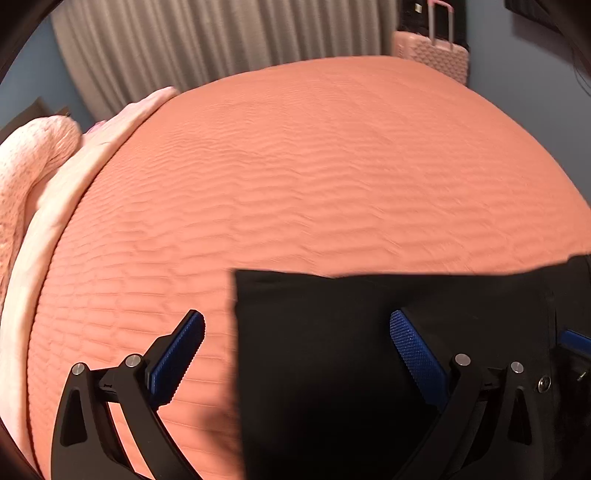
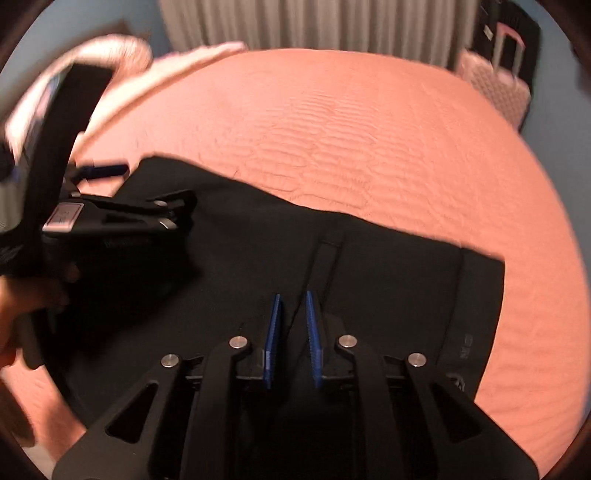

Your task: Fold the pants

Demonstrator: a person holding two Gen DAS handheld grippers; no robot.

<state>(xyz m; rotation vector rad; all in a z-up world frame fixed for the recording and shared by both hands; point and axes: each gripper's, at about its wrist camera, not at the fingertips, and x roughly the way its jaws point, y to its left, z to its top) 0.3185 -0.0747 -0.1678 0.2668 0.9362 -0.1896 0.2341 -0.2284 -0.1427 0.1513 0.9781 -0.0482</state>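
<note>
Black pants [image 1: 332,350] lie folded flat on the orange quilted bedspread [image 1: 295,166], near the front edge. My left gripper [image 1: 295,325] is open wide above the pants' left edge, one blue pad [image 1: 177,354] over the bedspread, the other over the cloth. In the right wrist view the pants [image 2: 388,266] spread across the front, waistband to the right. My right gripper [image 2: 294,306] has its jaws nearly closed with a narrow gap, over a dark fold of the pants; whether it pinches cloth is unclear. The left gripper [image 2: 122,192] shows at the pants' left end.
Pink pillows and a knitted blanket [image 1: 33,166] lie at the bed's left end. A pink suitcase [image 1: 432,55] stands beyond the far right corner, also in the right wrist view [image 2: 495,81]. Grey curtains [image 1: 221,33] hang behind the bed.
</note>
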